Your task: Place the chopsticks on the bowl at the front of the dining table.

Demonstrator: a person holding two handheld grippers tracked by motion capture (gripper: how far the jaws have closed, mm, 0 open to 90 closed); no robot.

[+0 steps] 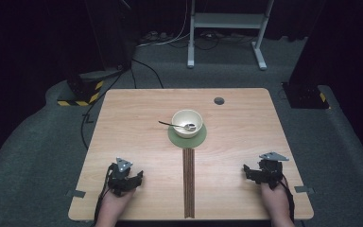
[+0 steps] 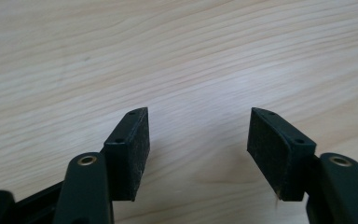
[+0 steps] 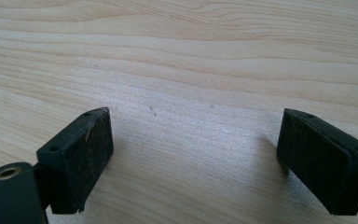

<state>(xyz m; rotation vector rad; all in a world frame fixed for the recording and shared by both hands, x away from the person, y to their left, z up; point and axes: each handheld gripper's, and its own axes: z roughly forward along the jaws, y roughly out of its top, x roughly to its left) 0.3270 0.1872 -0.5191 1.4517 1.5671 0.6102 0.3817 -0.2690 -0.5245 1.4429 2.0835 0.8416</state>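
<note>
A cream bowl [image 1: 187,123] stands on a round green mat [image 1: 175,136] at the middle of the wooden table [image 1: 127,123]. A metal spoon [image 1: 175,125] lies in it, handle pointing left over the rim. My left gripper [image 1: 139,178] is near the front left of the table, held by a hand, jaws apart over bare wood. The left gripper view shows that gripper [image 2: 198,135] open with nothing between its pads. My right gripper [image 1: 246,170] sits at the front right, and the right gripper view shows it [image 3: 193,149] wide open over bare wood.
A dark inlaid strip [image 1: 188,182] runs from the mat to the table's front edge. A small grey disc [image 1: 219,100] sits near the back edge. Cables, a white frame [image 1: 227,28] and black stands lie on the floor beyond the table.
</note>
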